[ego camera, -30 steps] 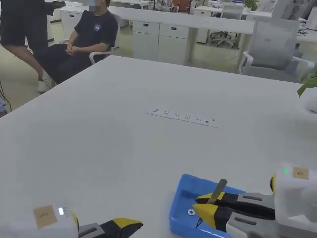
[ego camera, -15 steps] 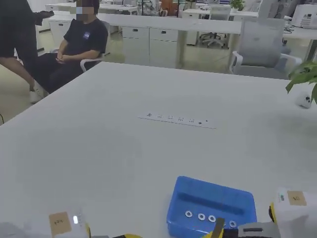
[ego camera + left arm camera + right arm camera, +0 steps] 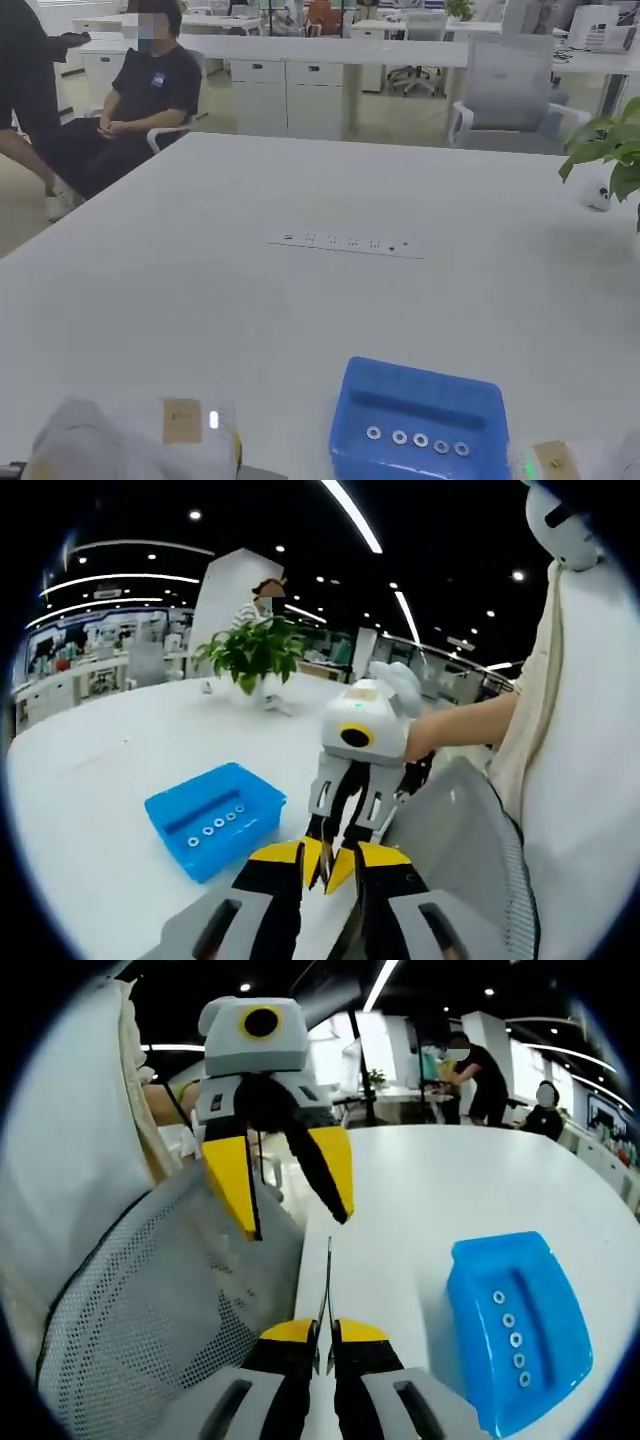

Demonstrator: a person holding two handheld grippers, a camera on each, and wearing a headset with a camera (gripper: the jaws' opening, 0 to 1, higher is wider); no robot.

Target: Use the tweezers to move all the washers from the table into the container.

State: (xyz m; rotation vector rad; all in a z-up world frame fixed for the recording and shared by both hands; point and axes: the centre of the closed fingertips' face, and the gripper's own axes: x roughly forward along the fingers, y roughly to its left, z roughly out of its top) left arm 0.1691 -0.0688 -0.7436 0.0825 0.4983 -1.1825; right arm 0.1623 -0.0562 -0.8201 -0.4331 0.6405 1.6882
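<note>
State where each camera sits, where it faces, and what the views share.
Left gripper view: on the left gripper, facing the right gripper, with table and blue container beyond; the person's forearm and shirt show.
Right gripper view: on the right gripper, shut on the tweezers, facing the left gripper; shirt at left.
Head view: on the person's head, looking forward and down over the table; both grippers' tops at the bottom edge.
Shared: all three show the container holding five washers.

White table: blue container near front edge, power strip mid-table, potted plant at far side.
</note>
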